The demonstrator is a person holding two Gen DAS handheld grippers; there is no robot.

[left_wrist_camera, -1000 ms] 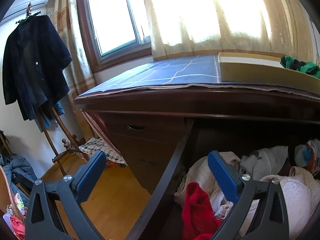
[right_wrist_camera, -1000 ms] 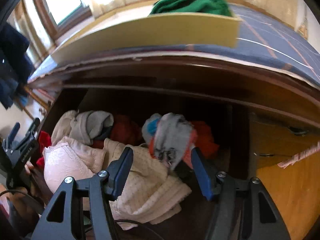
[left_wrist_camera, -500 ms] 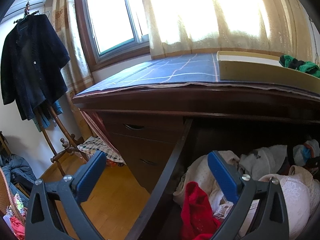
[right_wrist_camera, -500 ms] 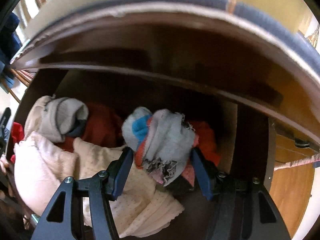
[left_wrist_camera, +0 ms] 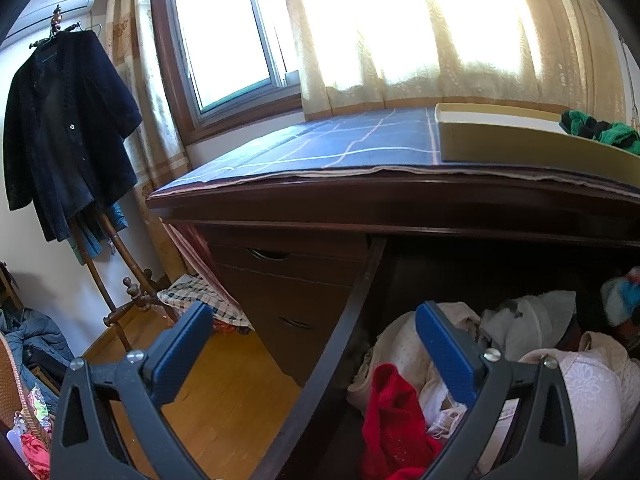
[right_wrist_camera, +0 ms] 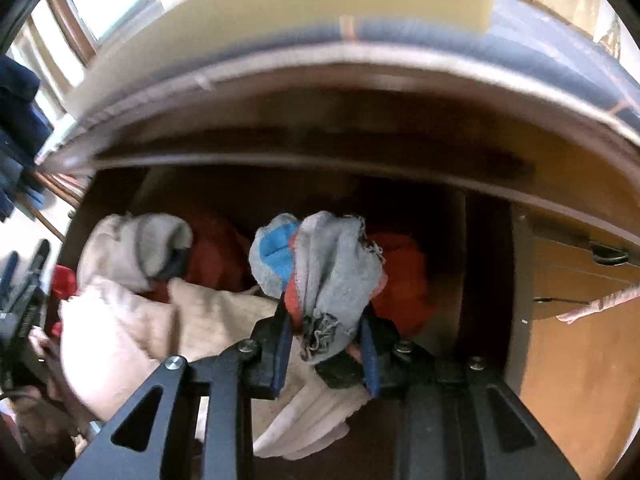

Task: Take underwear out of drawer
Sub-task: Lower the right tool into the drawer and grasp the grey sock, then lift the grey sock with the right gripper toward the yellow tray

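Where jaws gaped before, right gripper now pinching grey underwear.

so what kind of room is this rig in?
Likely a home bedroom: a dark coat hangs on a wooden stand by a curtained window, and the wooden desk's open drawer is full of underwear and socks.

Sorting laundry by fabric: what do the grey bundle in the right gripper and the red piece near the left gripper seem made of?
Grey bundle: probably worn cotton knit, matte, with frayed edges. Red piece: soft, fuzzy-looking knit, perhaps fleece; hard to tell.
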